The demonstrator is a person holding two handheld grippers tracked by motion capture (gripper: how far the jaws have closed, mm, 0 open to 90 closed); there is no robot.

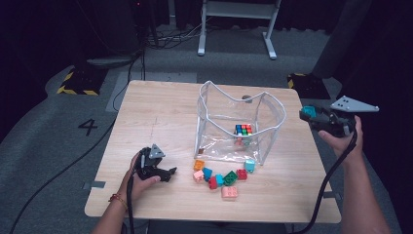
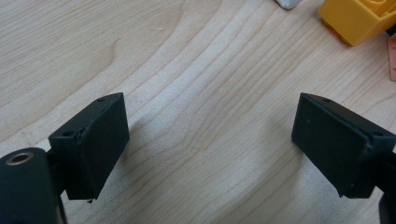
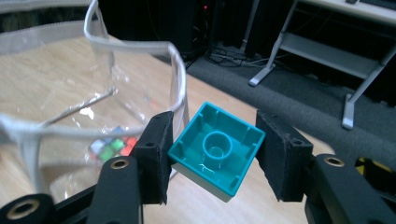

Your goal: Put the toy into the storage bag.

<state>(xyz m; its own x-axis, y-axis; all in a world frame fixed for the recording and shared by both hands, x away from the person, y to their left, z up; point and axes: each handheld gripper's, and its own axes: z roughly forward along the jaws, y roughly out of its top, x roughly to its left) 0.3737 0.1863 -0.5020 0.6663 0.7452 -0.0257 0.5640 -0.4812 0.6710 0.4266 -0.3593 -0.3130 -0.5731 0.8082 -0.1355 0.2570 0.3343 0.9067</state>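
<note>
My right gripper hangs in the air just right of a clear plastic bag, shut on a teal brick. In the right gripper view the teal brick shows its hollow underside, pinched tilted between the pads of my right gripper, with the bag's white rim close behind. A colour cube lies inside the bag. Several loose bricks lie in front of it. My left gripper rests low on the table, left of the bricks, open with only bare wood between its jaws.
The wooden table ends close behind the bag and just right of it. An orange brick lies ahead and to the right of the left jaws. A pink brick is nearest the front edge. A white desk frame and cables stand on the floor beyond.
</note>
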